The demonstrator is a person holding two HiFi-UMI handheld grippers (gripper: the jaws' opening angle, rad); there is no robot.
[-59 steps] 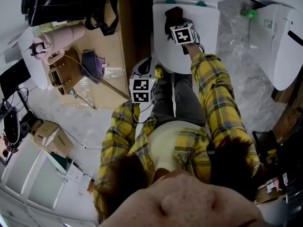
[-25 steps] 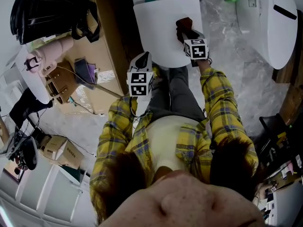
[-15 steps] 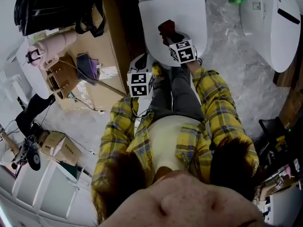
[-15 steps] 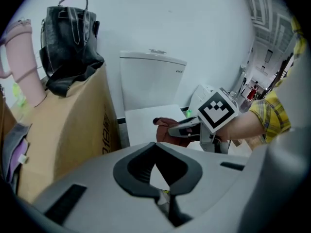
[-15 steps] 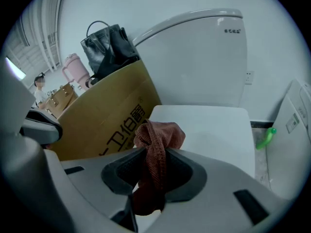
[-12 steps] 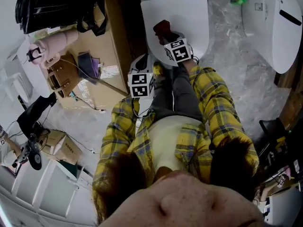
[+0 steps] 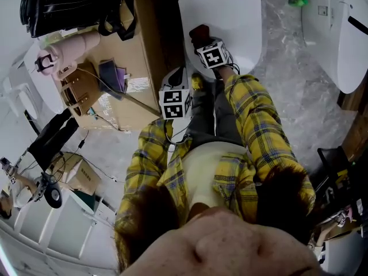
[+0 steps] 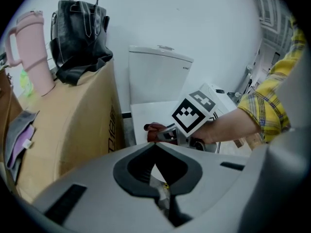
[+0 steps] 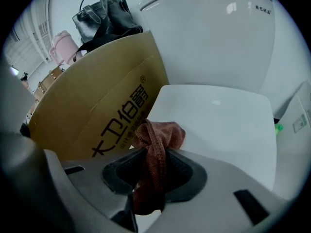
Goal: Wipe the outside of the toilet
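— Shifted left across toilet lid: cloth, clamped in right gripper jaws, near left edge.
— Left gripper?
— Jaws together, empty. Soft, limp cloth; best pinched mid-bunch.

The right gripper is pinching a rust-red cloth on the toilet lid. A cardboard box is standing alongside.

Head view: steep down from above, toilet lid at top. Right gripper view: close, lid just beyond its jaws, tank behind. Left gripper view: farther back, shares lid and tank.
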